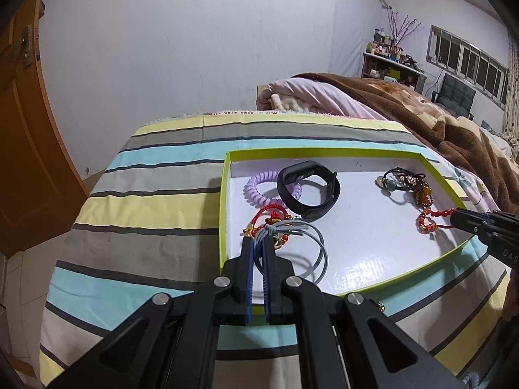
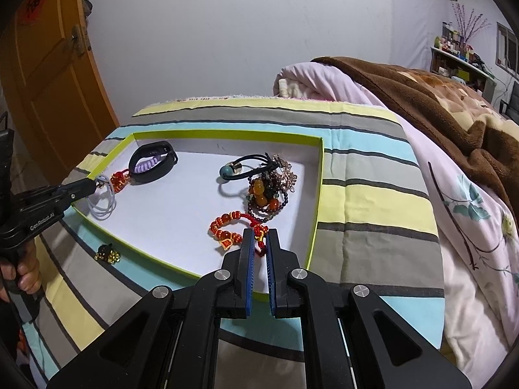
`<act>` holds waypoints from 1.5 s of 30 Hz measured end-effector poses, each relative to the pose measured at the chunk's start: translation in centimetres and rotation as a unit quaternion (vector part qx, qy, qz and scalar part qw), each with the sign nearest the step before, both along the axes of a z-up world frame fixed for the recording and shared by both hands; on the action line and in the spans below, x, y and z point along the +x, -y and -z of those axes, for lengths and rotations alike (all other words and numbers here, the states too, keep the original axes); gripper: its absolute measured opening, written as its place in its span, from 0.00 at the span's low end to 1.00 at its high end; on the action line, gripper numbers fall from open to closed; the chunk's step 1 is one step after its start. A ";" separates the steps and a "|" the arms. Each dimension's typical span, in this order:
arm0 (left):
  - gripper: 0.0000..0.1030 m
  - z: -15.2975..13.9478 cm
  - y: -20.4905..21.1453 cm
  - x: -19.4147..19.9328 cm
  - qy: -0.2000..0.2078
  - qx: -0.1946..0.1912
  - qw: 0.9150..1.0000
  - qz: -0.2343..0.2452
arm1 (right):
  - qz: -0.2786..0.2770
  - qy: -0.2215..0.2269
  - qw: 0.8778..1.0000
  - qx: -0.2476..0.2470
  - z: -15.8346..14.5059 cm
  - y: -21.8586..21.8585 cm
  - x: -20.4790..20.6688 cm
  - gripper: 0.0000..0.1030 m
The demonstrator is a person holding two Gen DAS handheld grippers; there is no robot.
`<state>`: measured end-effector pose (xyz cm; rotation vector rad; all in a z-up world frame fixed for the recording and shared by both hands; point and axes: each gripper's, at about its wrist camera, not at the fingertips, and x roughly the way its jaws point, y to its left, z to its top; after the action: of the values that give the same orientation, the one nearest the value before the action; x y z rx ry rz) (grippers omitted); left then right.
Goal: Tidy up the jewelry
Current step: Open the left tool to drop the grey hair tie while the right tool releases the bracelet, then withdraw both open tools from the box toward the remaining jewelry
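A shallow white tray with a green rim (image 1: 223, 194) (image 2: 316, 201) lies on the striped bedspread. My left gripper (image 1: 258, 243) is shut on a grey elastic hair tie (image 1: 311, 253) at the tray's near left, beside a red cord bracelet (image 1: 269, 217). A black fitness band (image 1: 308, 191) and a lilac spiral tie (image 1: 259, 188) lie behind. My right gripper (image 2: 259, 236) is shut on a red beaded bracelet (image 2: 227, 227) at the tray's right. A pile of beaded bracelets and a black tie (image 2: 269, 188) lies beyond it.
A small gold and black trinket (image 2: 108, 254) lies on the bedspread outside the tray's near rim. A pink quilt (image 2: 340, 81) and brown blanket (image 2: 438, 97) lie to the right. An orange door (image 2: 48, 81) stands at the left.
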<state>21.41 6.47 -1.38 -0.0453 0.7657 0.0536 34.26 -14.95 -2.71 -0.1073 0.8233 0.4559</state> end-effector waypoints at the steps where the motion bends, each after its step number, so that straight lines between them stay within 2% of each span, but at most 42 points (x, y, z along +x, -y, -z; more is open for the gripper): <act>1: 0.05 0.1 0.0 0.1 -0.003 0.001 1.000 -0.001 | 0.000 0.000 1.000 -0.001 0.0 0.0 0.0 0.07; 14: 0.06 0.2 -0.1 0.2 -0.008 -0.004 1.000 -0.003 | 0.005 0.015 1.000 -0.001 -0.5 0.2 -0.4 0.14; 15: 0.07 0.1 -0.2 0.1 -0.008 -0.005 1.000 -0.003 | 0.005 0.017 1.000 0.001 -0.6 0.2 -0.5 0.20; 16: 0.07 0.0 -0.2 0.0 -0.005 -0.006 1.000 -0.003 | 0.005 0.018 1.000 0.003 -0.7 0.3 -0.6 0.32; 18: 0.12 -0.1 -0.2 -0.3 0.000 -0.004 1.000 -0.005 | 0.005 0.022 1.000 0.010 -1.0 0.5 -0.8 0.40; 20: 0.18 -0.3 -0.3 -0.5 0.004 -0.007 1.000 -0.005 | 0.006 0.023 1.000 0.013 -1.2 0.5 -1.0 0.40; 29: 0.19 -1.7 0.0 -3.3 0.027 -0.013 1.000 -0.007 | 0.002 0.039 0.999 0.016 -2.6 0.6 -3.4 0.40; 37: 0.19 -3.0 0.9 -7.5 0.045 -0.017 0.999 0.001 | 0.003 0.054 0.998 0.019 -3.9 1.0 -7.4 0.40; 45: 0.19 -3.4 2.2 -11.5 0.055 -0.018 0.998 0.010 | -0.002 0.055 0.998 0.022 -3.9 1.3 -12.0 0.39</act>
<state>9.87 4.29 2.00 -0.0744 0.6563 0.0177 22.22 -16.20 1.18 -0.0928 0.7050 0.4664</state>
